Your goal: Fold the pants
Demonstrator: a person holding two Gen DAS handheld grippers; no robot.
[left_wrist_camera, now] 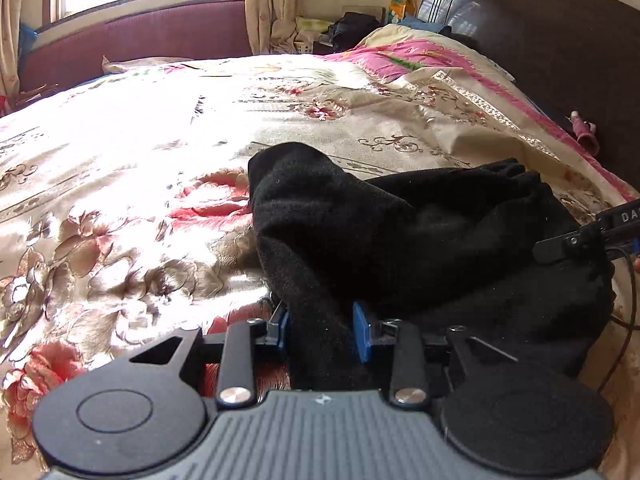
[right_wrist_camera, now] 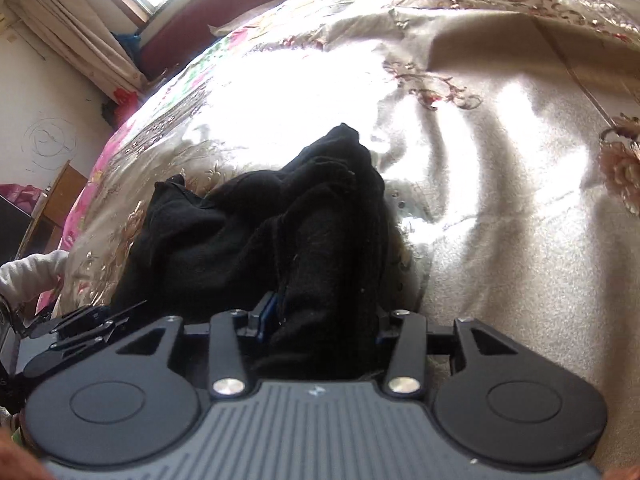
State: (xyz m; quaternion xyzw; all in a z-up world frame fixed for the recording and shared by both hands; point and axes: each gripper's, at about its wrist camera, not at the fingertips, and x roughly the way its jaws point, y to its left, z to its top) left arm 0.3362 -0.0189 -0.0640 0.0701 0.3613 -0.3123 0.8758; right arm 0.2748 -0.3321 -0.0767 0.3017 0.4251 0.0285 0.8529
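Both your left hand-held gripper (left_wrist_camera: 322, 330) and right hand-held gripper (right_wrist_camera: 320, 320) are clamped on bunched folds of the black pants (left_wrist_camera: 400, 232) heaped near the bed's (left_wrist_camera: 120, 160) headboard-side edge; uneven pulls could slip the thick cloth and skew the fold.

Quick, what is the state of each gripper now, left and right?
Left gripper: closed on a fold of the black pants.
Right gripper: closed on another bunch of the black pants.
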